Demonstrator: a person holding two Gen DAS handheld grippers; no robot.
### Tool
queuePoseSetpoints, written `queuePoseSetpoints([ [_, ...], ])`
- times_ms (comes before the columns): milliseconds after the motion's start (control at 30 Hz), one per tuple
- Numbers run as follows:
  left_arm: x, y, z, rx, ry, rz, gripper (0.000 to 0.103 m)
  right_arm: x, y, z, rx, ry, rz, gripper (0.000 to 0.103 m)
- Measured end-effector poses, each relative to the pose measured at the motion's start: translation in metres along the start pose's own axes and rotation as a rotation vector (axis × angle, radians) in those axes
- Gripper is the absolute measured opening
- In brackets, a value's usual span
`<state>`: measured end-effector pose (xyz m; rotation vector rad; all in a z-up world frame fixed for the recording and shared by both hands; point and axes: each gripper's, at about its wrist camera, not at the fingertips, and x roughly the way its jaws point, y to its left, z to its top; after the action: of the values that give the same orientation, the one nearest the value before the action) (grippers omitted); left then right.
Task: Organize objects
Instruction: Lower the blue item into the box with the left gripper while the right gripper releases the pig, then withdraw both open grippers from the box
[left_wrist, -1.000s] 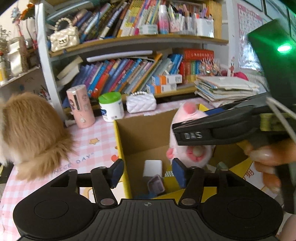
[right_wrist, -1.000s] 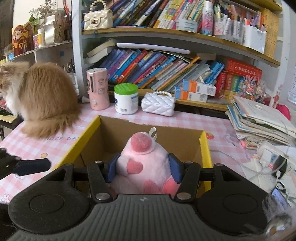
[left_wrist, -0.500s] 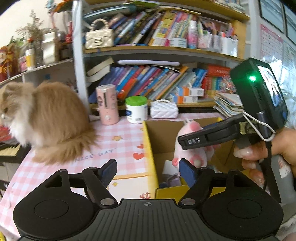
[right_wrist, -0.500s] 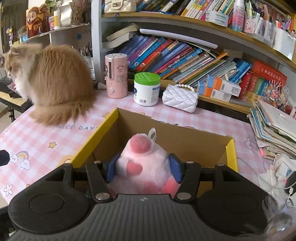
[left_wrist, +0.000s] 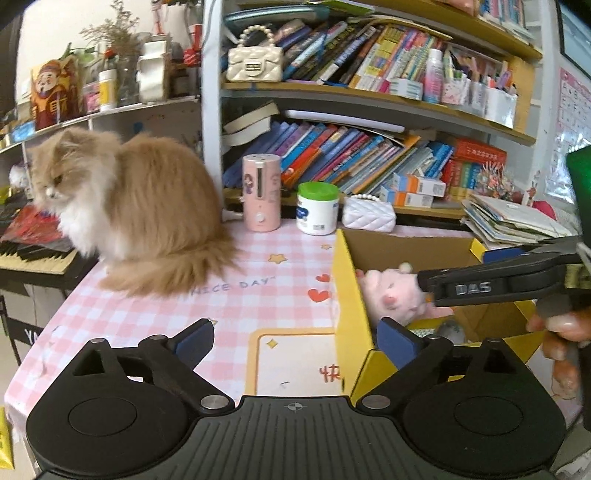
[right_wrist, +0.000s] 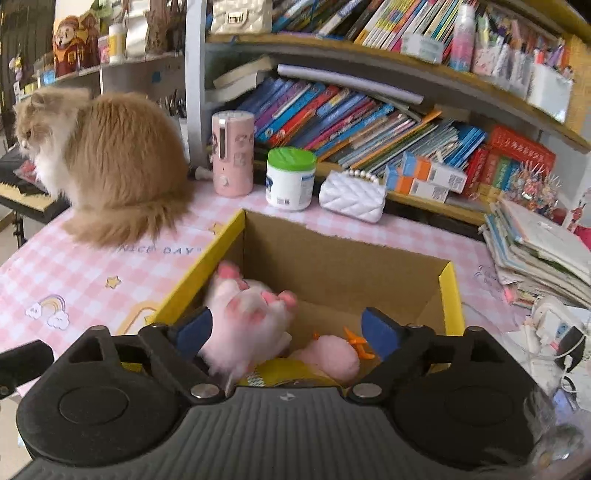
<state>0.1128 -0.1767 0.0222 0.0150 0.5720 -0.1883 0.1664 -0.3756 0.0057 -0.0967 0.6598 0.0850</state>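
Both claws stand wide apart with nothing between their blue pads. From the left wrist view, the left claw (left_wrist: 297, 338) hangs above the pink checked tablecloth (left_wrist: 155, 314), its right finger (left_wrist: 397, 341) over the near yellow corner of the cardboard box (left_wrist: 349, 314). Inside the box the pink plush toy (left_wrist: 391, 295) lies against the left wall, tipped on its side. The right claw's black finger, lettered DAS, reaches in from the right just beside the toy, with the person's hand (left_wrist: 561, 332) gripping its handle. A fluffy ginger and white cat (left_wrist: 136, 210) sits on the table to the left of the box, well apart from it. Behind the box stand a pink cylinder (left_wrist: 261, 192), a white jar with a green lid (left_wrist: 317, 208) and a small white quilted purse (left_wrist: 368, 216), in front of a bookshelf (left_wrist: 369, 162).

From the right wrist view, the right claw (right_wrist: 286, 332) is open over the box (right_wrist: 448, 291). The plush toy (right_wrist: 247, 321), blurred, lies free in the box's near left corner beside the claw's left pad; whether it touches the pad cannot be told. Another pink soft thing with an orange bit (right_wrist: 332, 356) rests on the box floor beside it. The cat (right_wrist: 107, 162), the cylinder (right_wrist: 232, 158), the jar (right_wrist: 291, 179) and the purse (right_wrist: 352, 197) stand beyond the box, and a stack of magazines (right_wrist: 539, 254) lies at the right.
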Motion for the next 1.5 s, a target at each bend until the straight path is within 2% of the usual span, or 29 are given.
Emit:
queuePoseSetpoints([
  [200,-0.016,0.021,0.0,-0.029,-0.014,0.029,0.1,-0.044,0.019,-0.001,0.05,-0.094,-0.039,0.091],
  [367,-0.036,0.04,-0.001,-0.034,-0.036,0.058,0.103,-0.084,0.043,-0.009,0.137,-0.194,-0.091,0.099],
  [633,-0.069,0.063,-0.023,-0.017,-0.016,0.089,0.103,-0.126,0.089,-0.043,0.243,-0.206,-0.156,0.103],
  [767,-0.088,0.073,-0.039,-0.025,-0.003,0.096,0.103,-0.139,0.113,-0.069,0.246,-0.158,-0.197,0.103],
  [1000,-0.111,0.083,-0.064,-0.05,0.027,0.095,0.103,-0.157,0.148,-0.108,0.247,-0.05,-0.179,0.103],
  [1233,-0.119,0.09,-0.082,-0.105,0.066,0.083,0.103,-0.17,0.161,-0.133,0.247,0.013,-0.183,0.103],
  [1500,-0.124,0.074,-0.091,-0.031,0.087,0.045,0.103,-0.177,0.173,-0.15,0.221,0.042,-0.158,0.103],
])
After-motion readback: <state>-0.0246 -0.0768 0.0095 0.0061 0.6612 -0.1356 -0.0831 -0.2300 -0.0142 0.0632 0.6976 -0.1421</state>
